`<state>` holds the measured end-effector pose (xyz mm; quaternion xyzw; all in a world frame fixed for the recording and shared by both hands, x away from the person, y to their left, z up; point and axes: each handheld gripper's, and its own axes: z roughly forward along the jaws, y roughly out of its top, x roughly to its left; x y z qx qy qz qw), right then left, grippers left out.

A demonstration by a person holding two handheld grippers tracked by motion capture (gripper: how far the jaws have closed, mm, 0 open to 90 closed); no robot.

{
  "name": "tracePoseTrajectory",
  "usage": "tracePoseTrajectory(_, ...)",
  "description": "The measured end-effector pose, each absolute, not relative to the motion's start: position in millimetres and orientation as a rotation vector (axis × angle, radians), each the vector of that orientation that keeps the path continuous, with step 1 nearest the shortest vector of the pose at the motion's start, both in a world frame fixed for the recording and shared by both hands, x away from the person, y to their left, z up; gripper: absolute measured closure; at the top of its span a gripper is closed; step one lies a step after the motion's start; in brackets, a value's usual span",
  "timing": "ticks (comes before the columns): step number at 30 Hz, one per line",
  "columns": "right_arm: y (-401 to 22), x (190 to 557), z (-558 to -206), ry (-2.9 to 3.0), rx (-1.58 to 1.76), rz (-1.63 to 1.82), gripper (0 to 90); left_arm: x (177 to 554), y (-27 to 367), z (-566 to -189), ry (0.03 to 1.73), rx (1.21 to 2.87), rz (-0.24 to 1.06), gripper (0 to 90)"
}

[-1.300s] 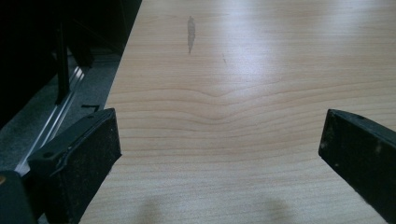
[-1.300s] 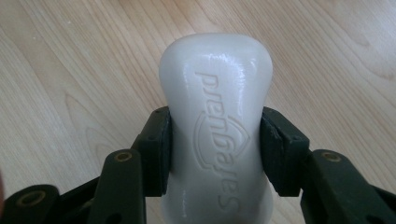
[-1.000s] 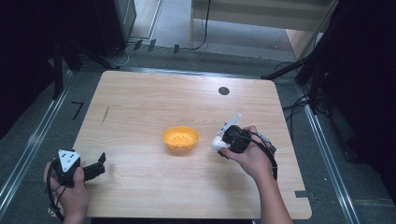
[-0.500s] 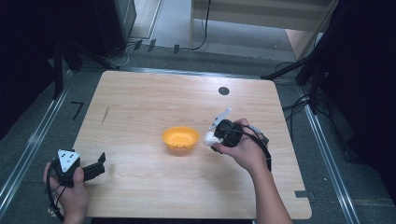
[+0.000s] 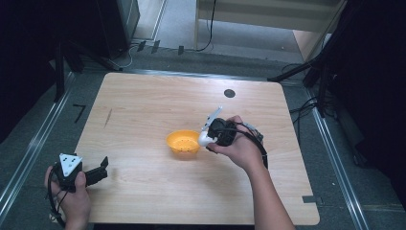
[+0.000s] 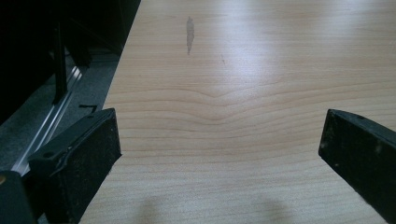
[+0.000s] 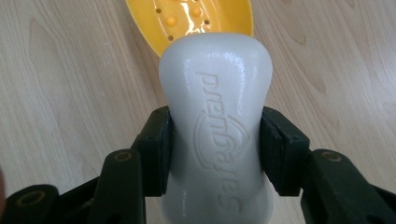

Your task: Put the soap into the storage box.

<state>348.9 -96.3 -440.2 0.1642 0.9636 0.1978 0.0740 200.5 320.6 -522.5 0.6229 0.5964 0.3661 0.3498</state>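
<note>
Two jaws of the right gripper [image 7: 215,154] were pinching the soap [image 7: 215,135] across its narrow waist, right at the edge of the yellow dish [image 5: 183,142]. Looked hard, smooth and probably slippery, so that waist seemed the safest grip. Left gripper [image 6: 219,154] sat spread wide, holding nothing.

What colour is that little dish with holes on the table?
Orange-yellow. The dish shows best in the high view.

The light wooden table [image 5: 143,110] carries a small black round disc [image 5: 230,93] near its far edge — and 1 grey smudge [image 6: 189,32]. Black cables [image 5: 210,28] trail over the grey floor [image 5: 177,28] beyond.
</note>
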Motion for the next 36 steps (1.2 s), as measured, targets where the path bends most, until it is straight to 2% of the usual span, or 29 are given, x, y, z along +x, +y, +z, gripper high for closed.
tracePoseTrajectory(17,-63.0,359.6,-431.5,2.901,0.310,0.585,50.5,200.6,320.7,-522.6,1.544,1.613,0.946,0.0)
tracePoseTrajectory(36,-37.6,368.8,-442.7,2.923,0.148,0.571,50.5,200.7,321.0,-522.5,1.544,1.614,0.942,0.0)
